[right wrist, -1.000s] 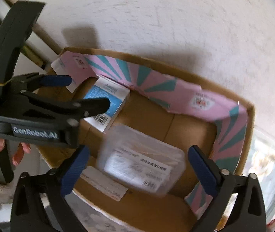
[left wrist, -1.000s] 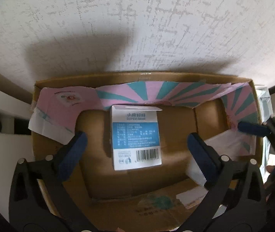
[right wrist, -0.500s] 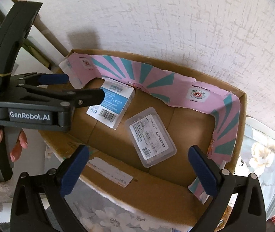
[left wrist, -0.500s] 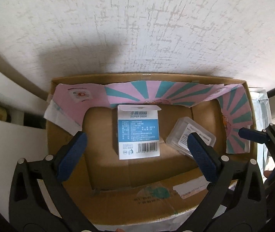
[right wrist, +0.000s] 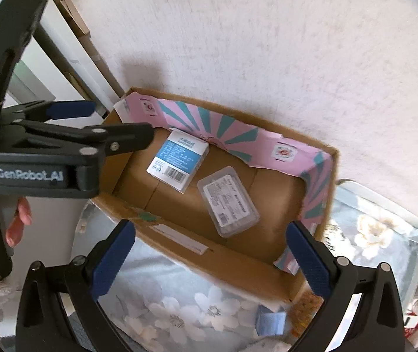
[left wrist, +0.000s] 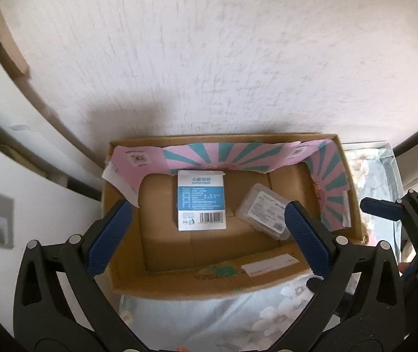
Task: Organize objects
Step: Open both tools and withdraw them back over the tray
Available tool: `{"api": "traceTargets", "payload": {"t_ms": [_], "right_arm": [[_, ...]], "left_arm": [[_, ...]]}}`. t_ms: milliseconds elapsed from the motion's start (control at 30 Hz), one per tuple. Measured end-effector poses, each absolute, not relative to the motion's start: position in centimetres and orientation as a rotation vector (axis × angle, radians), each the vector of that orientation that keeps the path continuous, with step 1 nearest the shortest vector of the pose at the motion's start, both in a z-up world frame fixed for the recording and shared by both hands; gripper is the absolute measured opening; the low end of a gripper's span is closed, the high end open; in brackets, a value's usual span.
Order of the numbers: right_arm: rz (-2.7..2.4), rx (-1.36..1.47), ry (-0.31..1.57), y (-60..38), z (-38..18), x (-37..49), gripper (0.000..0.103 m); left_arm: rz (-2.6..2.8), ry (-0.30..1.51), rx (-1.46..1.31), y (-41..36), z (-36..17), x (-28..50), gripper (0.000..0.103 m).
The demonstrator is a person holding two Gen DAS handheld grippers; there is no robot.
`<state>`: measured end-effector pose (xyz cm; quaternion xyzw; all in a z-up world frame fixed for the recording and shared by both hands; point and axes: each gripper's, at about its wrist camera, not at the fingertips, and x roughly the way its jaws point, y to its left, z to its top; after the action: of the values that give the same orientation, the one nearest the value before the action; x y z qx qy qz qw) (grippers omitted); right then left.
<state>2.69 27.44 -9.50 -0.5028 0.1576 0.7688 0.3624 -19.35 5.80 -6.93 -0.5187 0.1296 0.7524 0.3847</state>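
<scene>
Wall [left wrist: 209, 58]: white, textured, directly behind the carton.

Cloth [right wrist: 179, 302]: pale blue with white flowers, spread under the carton and showing along its near edge.

Carton [left wrist: 179, 284]: brown cardboard, open at the top, its far edge against the wall. A torn pink liner [left wrist: 226, 154] with teal rays ran along the far wall and round both far corners. A white label [left wrist: 270, 264] was stuck on the near flap.

Left gripper [left wrist: 206, 237]: black frame with blue pads [left wrist: 109, 240], spread wide apart, holding nothing, hovering above the near edge of the carton. In the right wrist view it was held by a hand [right wrist: 18, 220] at the carton's left edge.

Right gripper [right wrist: 209, 261]: same build, also spread wide and empty, above the carton's near right corner.

Box [left wrist: 201, 204]: white with a blue panel and a barcode, lying flat on the carton floor, its top end touching the far liner, left of centre.

Case [left wrist: 263, 215]: clear plastic, labelled, lying flat and skewed on the carton floor just right of the box, nearer the right wall; whether the two touched could not be told.

Blue item [right wrist: 270, 324]: small, on the cloth before the carton's near right corner; kind unclear.
</scene>
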Motion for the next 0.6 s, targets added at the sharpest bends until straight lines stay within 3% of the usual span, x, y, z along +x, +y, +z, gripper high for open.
{"api": "traceTargets", "payload": {"t_ms": [300,600], "right_arm": [[1.949,-1.205,0.4,25.4,-5.1,6.4,0.103],[1.985,-1.044,0.271,22.8,0.0,11.8,0.103]], "left_arm": [[1.962,0.301,-1.238,4.0,-3.1,-16.1,0.103],[1.975,0.298,-1.139,2.6,0.1,-11.9,0.103]]}}
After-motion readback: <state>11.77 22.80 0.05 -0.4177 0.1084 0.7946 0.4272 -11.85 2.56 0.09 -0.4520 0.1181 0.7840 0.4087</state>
